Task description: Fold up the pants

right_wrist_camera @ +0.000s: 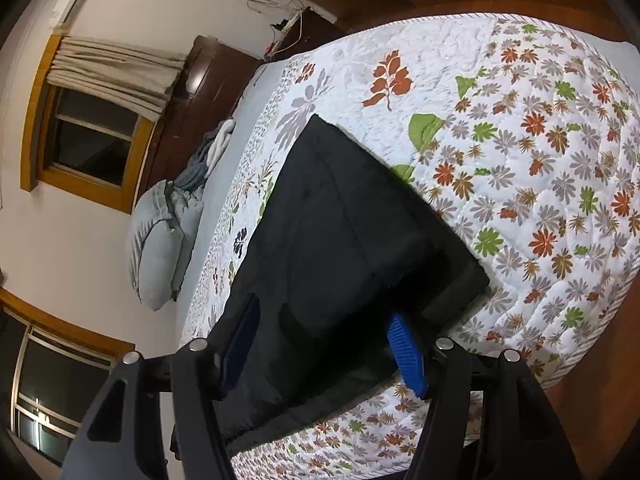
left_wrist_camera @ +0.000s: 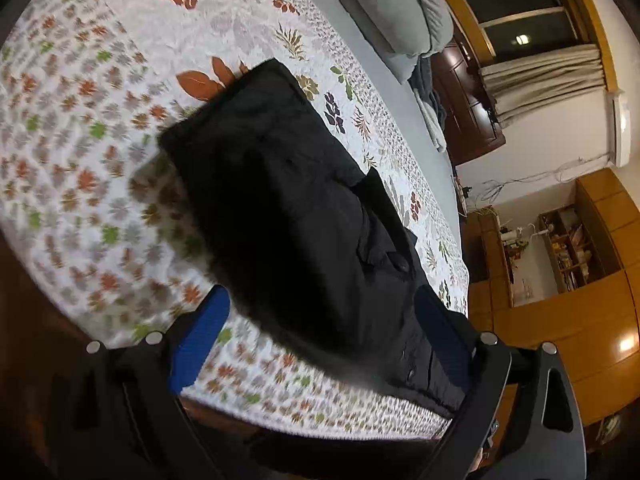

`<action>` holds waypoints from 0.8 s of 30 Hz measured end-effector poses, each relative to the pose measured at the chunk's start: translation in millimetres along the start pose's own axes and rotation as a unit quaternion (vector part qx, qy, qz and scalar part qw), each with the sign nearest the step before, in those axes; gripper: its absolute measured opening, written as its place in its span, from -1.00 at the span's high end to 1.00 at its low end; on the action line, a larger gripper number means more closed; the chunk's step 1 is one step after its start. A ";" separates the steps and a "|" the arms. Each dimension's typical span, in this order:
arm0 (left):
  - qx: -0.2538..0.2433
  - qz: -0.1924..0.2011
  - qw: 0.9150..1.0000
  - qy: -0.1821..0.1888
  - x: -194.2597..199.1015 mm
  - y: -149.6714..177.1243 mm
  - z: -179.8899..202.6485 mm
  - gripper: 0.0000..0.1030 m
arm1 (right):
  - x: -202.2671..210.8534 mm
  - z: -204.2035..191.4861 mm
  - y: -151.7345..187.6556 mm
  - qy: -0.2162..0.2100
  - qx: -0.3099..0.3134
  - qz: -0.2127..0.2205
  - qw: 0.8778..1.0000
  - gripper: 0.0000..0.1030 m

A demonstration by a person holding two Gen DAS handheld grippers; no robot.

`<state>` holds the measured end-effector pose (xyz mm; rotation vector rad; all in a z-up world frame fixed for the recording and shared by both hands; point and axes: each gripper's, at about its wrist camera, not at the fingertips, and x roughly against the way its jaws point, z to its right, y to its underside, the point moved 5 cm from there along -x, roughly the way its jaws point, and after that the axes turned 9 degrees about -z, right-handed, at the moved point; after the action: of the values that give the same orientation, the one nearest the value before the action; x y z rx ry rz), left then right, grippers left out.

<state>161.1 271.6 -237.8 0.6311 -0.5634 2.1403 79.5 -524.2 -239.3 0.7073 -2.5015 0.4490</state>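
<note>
On the flowered bedspread (right_wrist_camera: 500, 80) the black pants (right_wrist_camera: 352, 220) lie as a compact, layered rectangle, so I judge the folding largely done; what may be left is a last fold or some smoothing, though I cannot tell how many layers are stacked. My left gripper (left_wrist_camera: 320, 332) stands wide open with nothing clamped: the near end of the pants (left_wrist_camera: 288, 208) sits between its blue pads (left_wrist_camera: 200, 336) without either one pressing it, and the bundle runs away toward 12 o'clock. My right gripper (right_wrist_camera: 324, 348) is parted about halfway and grips nothing I can see; the pants' near edge lies between its fingers, the bulk stretching toward 12 o'clock, one corner out at 2 o'clock. A grey pillow (right_wrist_camera: 160, 240) rests well apart at 9 o'clock
</note>
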 end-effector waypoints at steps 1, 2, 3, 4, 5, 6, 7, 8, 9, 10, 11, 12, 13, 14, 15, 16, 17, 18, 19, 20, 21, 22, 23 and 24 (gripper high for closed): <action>0.008 0.008 1.000 0.003 -4.9 -4.8 0.1 -0.81 | 0.1 1.0 -1.1 -0.001 -0.004 0.000 1.000 -0.25; 0.013 0.014 1.000 0.004 -7.4 -9.5 -0.1 -0.81 | 0.4 1.9 -2.7 0.000 -0.006 0.001 1.000 -0.25; 0.018 0.022 1.000 0.008 -8.4 -14.4 1.8 -0.81 | 1.8 3.3 -4.1 0.001 -0.007 0.001 1.000 -0.25; 0.014 0.031 0.999 0.016 -9.2 -19.5 6.6 -0.81 | 2.6 3.7 -5.8 0.003 -0.007 0.002 1.000 -0.25; 0.006 0.037 0.999 0.015 -10.5 -23.6 10.9 -0.75 | 3.2 3.3 -7.9 0.005 -0.007 0.003 1.000 -0.26; -0.001 0.040 0.999 0.005 -13.4 -27.1 13.5 -0.64 | 3.3 3.3 -9.6 0.006 -0.007 0.003 1.000 -0.27; -0.011 0.028 1.000 -0.009 -23.0 -30.6 14.5 0.23 | 2.9 3.7 -11.4 0.007 -0.009 0.003 1.000 -0.28; -0.010 0.000 1.000 -0.021 -35.2 -33.3 10.7 0.83 | 1.6 3.5 -14.7 0.007 -0.010 0.003 1.000 -0.27; 0.003 -0.010 1.000 -0.030 -44.8 -35.6 5.2 0.83 | 0.4 2.5 -16.9 0.007 -0.010 0.003 1.000 -0.23; 0.003 -0.010 0.999 -0.038 -47.2 -37.9 3.5 0.87 | -1.1 0.8 -19.3 0.012 -0.007 0.003 1.000 0.02; -0.004 -0.008 0.999 -0.048 -49.7 -40.0 4.8 0.88 | -2.9 -3.2 -21.7 0.021 -0.001 0.000 1.000 0.27; -0.005 -0.007 0.999 -0.050 -50.4 -40.8 6.2 0.89 | -4.2 -7.5 -24.4 0.025 0.003 -0.003 1.000 0.38; -0.006 -0.004 0.998 -0.055 -50.2 -43.3 7.6 0.90 | -2.8 -12.8 -27.3 0.025 0.007 -0.001 1.000 0.59; -0.007 -0.002 0.998 -0.057 -49.8 -46.3 9.1 0.90 | 1.7 -21.0 -30.5 0.024 0.018 0.005 1.000 0.69; -0.005 -0.002 0.998 -0.057 -48.4 -48.7 8.6 0.91 | 5.6 -25.9 -31.6 0.022 0.027 0.009 0.999 0.71; -0.003 -0.005 0.998 -0.057 -45.7 -48.4 4.4 0.91 | 11.3 -32.4 -32.1 0.019 0.040 0.017 0.999 0.72; -0.001 -0.006 0.998 -0.060 -45.4 -47.8 0.4 0.91 | 13.8 -33.4 -30.9 0.018 0.045 0.020 0.999 0.74; 0.004 -0.011 0.998 -0.065 -45.8 -45.5 -6.1 0.91 | 15.0 -30.6 -28.9 0.022 0.049 0.020 0.998 0.74; 0.014 -0.022 0.997 -0.069 -50.0 -43.6 -15.9 0.90 | 14.7 -24.1 -26.4 0.025 0.048 0.018 0.998 0.75; 0.025 -0.028 0.997 -0.066 -52.1 -44.1 -25.1 0.89 | 10.3 -8.7 -22.4 0.037 0.039 0.010 0.999 0.76; 0.034 -0.033 0.997 -0.057 -55.8 -47.9 -31.3 0.89 | 7.0 2.5 -19.0 0.045 0.031 0.003 0.999 0.76; 0.034 -0.031 0.998 -0.053 -56.3 -48.4 -31.8 0.89 | -1.2 20.7 -13.7 0.053 0.017 -0.009 0.998 0.76; 0.025 -0.029 0.998 -0.059 -55.8 -48.3 -29.6 0.88 | -4.4 28.4 -11.5 0.048 0.011 -0.014 0.999 0.81; 0.012 -0.028 0.997 -0.072 -56.9 -47.8 -25.9 0.88 | -4.6 32.8 -10.5 0.041 0.008 -0.010 0.999 0.80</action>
<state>224.1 280.9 -284.0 0.8102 -0.5905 2.0624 76.6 -545.1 -267.0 0.7058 -2.4143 0.4816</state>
